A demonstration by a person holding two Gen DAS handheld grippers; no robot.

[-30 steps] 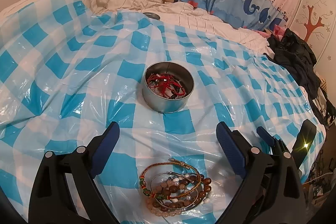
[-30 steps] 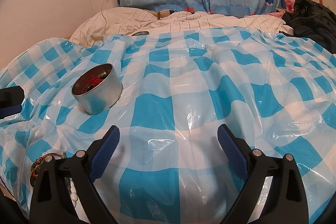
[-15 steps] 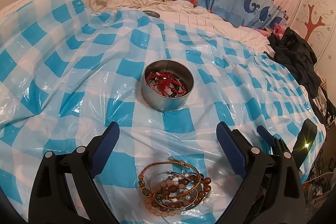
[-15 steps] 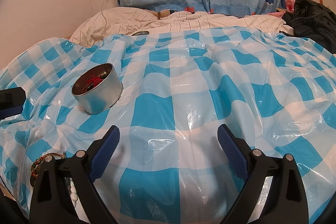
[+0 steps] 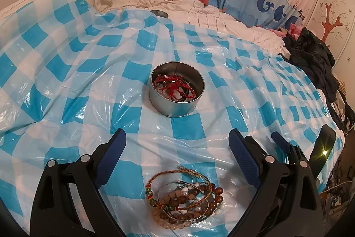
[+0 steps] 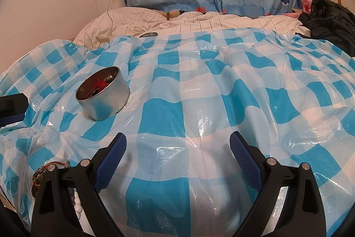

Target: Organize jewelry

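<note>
Between the wide-open, empty left hand-held gripper's [image 5: 177, 143] fingers lies the bracelet pile [image 5: 184, 199], tin [image 5: 176, 91] beyond.

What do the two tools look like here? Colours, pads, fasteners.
Both match. The left tool has two black plastic arms that splay in a V, each with a dark blue textured pad on its inner face and silver round screws at the joints. The right tool has the same build: black arms, blue dotted pads, silver screws. No cables, sleeves or hands are visible.
</note>
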